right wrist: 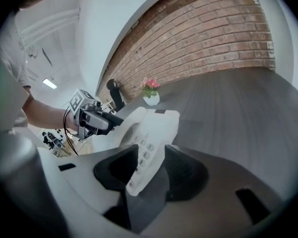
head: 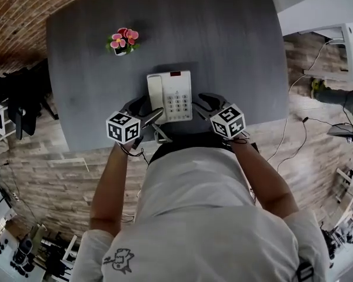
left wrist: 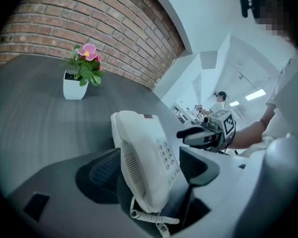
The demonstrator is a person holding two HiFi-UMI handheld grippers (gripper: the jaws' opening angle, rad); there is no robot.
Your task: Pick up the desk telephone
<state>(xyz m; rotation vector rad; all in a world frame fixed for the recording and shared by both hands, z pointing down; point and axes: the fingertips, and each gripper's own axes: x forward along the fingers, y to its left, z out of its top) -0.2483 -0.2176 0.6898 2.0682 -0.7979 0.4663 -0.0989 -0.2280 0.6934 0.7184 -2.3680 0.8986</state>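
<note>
A white desk telephone [head: 170, 96] lies flat on the dark grey table [head: 223, 40], near its front edge, with the handset on its left side. My left gripper [head: 146, 109] is at the phone's left front corner. In the left gripper view this gripper [left wrist: 149, 170] stands open, with the handset side of the phone [left wrist: 144, 157] and its coiled cord [left wrist: 149, 216] between the jaws. My right gripper [head: 205, 104] is at the phone's right side. In the right gripper view it [right wrist: 148, 170] is open around the keypad edge [right wrist: 151, 128]. I see no pad pressing.
A small white pot of pink flowers [head: 123, 42] stands farther back on the left. A brick wall [left wrist: 89, 19] runs behind the table. The front table edge [head: 106, 145] is right at the grippers. Cables [head: 294, 140] lie on the floor to the right.
</note>
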